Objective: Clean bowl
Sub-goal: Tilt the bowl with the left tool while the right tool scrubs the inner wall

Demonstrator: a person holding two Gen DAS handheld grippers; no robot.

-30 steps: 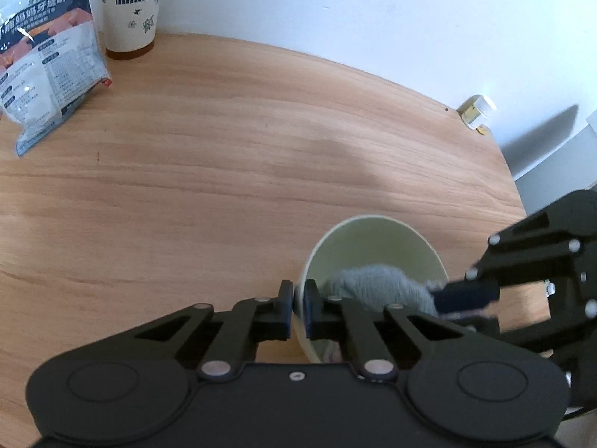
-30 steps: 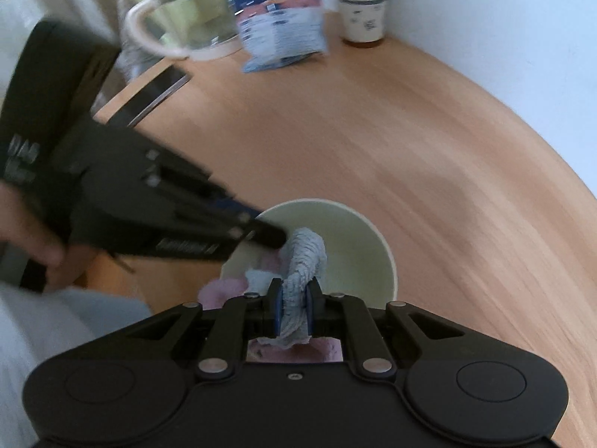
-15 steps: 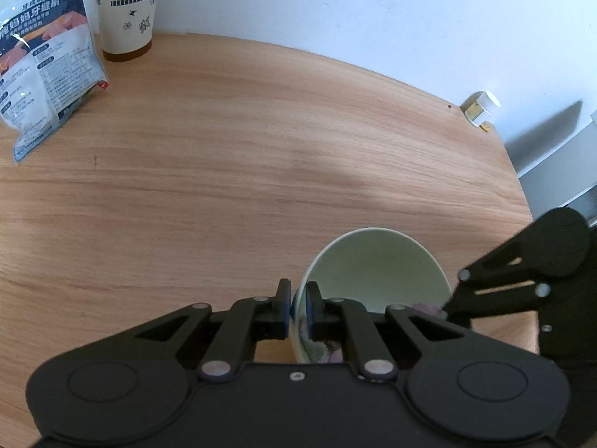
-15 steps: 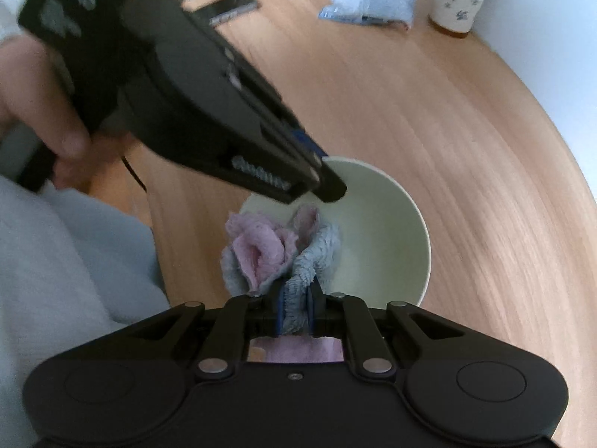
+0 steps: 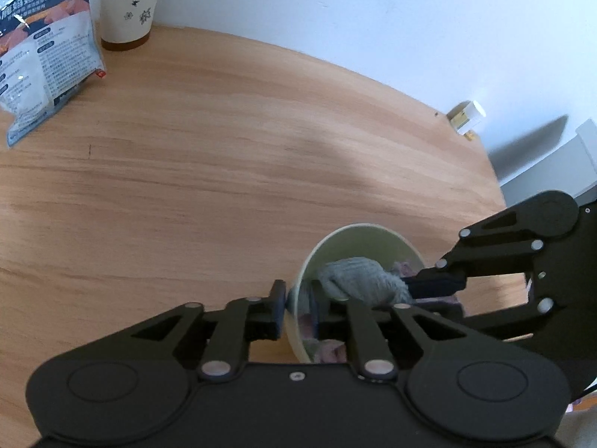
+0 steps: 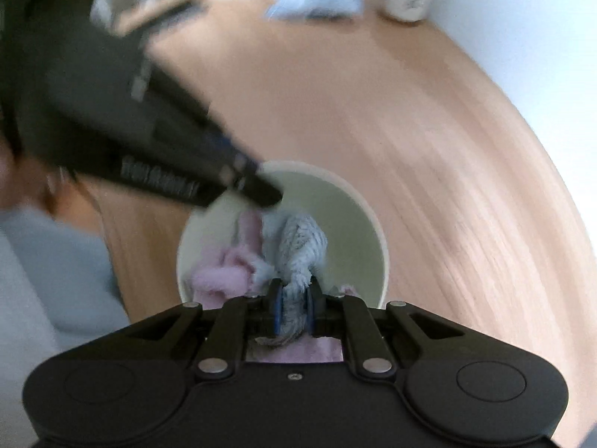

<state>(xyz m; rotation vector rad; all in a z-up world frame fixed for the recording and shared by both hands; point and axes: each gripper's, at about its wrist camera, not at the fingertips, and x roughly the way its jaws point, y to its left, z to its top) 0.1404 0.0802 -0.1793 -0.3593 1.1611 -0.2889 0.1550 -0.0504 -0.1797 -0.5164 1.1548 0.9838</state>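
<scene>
Left wrist view: the left gripper (image 5: 297, 308) is pinched onto the near wall of the pale green bowl (image 5: 367, 233), one finger outside the rim and one inside. That bowl sits on the round wooden table (image 5: 224, 156), close to the near edge and slightly right of centre. From the right side, the right gripper (image 5: 434, 286) reaches over the rim with its fingers pressed together on a grey and pink cloth (image 5: 356, 280), which lies bunched inside the bowl against the inner wall. At the far left of the table stand a patterned paper cup (image 5: 128, 3) and, just beside it, a printed plastic packet (image 5: 41, 48); a small white and yellow object (image 5: 466, 116) sits at the far right edge by the wall. Right wrist view, heavily motion-blurred: the right gripper (image 6: 293, 306) clamps the grey part of the cloth (image 6: 298, 250) between its blue pads, the pink part folded to the left inside the bowl (image 6: 358, 224), and the left gripper (image 6: 261, 190) meets the bowl's far-left rim
</scene>
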